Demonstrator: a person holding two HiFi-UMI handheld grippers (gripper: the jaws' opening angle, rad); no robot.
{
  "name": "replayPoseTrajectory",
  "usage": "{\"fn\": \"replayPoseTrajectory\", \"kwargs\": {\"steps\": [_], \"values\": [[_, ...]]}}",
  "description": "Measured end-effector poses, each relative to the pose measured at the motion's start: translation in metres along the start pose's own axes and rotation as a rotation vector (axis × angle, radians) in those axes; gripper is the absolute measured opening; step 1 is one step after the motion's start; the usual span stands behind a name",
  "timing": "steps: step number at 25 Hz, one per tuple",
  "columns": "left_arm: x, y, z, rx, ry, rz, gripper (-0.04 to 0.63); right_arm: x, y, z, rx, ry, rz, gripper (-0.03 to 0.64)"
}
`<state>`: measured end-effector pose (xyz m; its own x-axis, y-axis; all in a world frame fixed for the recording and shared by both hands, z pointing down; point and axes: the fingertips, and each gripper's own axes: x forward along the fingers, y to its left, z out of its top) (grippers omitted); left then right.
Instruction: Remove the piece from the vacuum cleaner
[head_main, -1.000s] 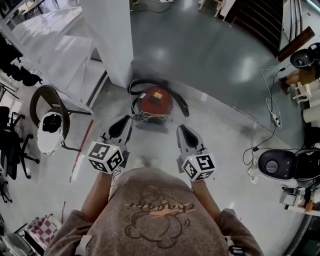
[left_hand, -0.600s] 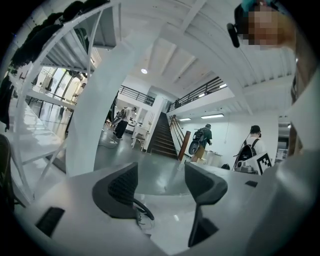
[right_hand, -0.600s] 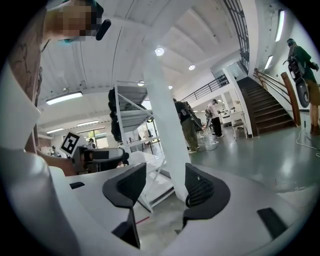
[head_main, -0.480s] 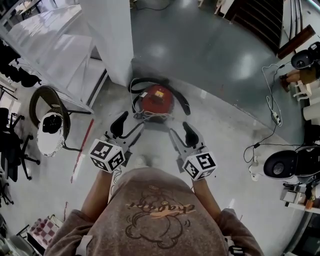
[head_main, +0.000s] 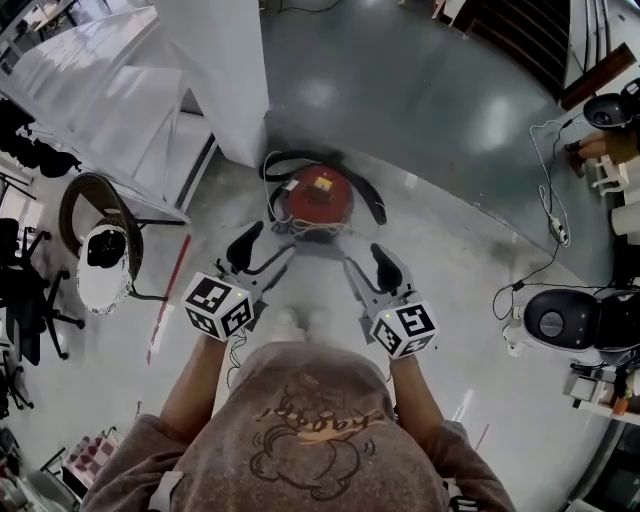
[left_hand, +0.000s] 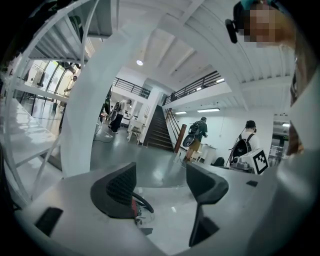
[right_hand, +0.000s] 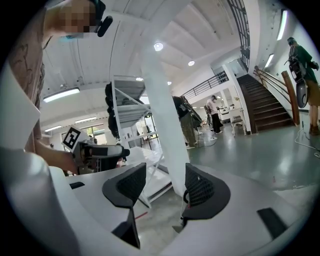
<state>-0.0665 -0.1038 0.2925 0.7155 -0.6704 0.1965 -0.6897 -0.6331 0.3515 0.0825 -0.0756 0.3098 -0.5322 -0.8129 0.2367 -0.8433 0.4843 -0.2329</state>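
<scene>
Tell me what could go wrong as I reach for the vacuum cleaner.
The left gripper and right gripper have just opened, empty. The black hose loops around the red vacuum cleaner, so a jaw may snag it. The bundled cord lies on the near side and could tangle. The white pillar stands close behind.

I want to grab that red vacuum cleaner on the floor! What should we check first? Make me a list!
1. Left gripper jaws apart: ok, they have just been opening, with nothing between them.
2. Right gripper jaws apart: ok, they have just been opening too, and are empty.
3. Red vacuum cleaner in view ahead of both grippers: ok.
4. Grippers at the vacuum cleaner: not ok, both are apart from it.
5. Which piece comes off: cannot tell, too small.
6. Black hose out of the way: cannot tell.
</scene>
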Motion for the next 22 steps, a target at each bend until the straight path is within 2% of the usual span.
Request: {"fn": "replayPoseTrajectory", "kwargs": {"steps": [5,11,22], "values": [[0.017,0.019,-0.019,-0.007,0.051,0.003,0.290,0.018,-0.005,-0.026,-0.005,0.084,0.023,0.216],[0.048,0.038,-0.063,0.003,0.136,-0.024,0.290,0.047,-0.023,-0.071,-0.038,0.200,0.068,0.216],[0.118,0.092,-0.203,0.013,0.308,-0.087,0.290,0.103,-0.073,-0.218,-0.123,0.442,0.114,0.216]]}}
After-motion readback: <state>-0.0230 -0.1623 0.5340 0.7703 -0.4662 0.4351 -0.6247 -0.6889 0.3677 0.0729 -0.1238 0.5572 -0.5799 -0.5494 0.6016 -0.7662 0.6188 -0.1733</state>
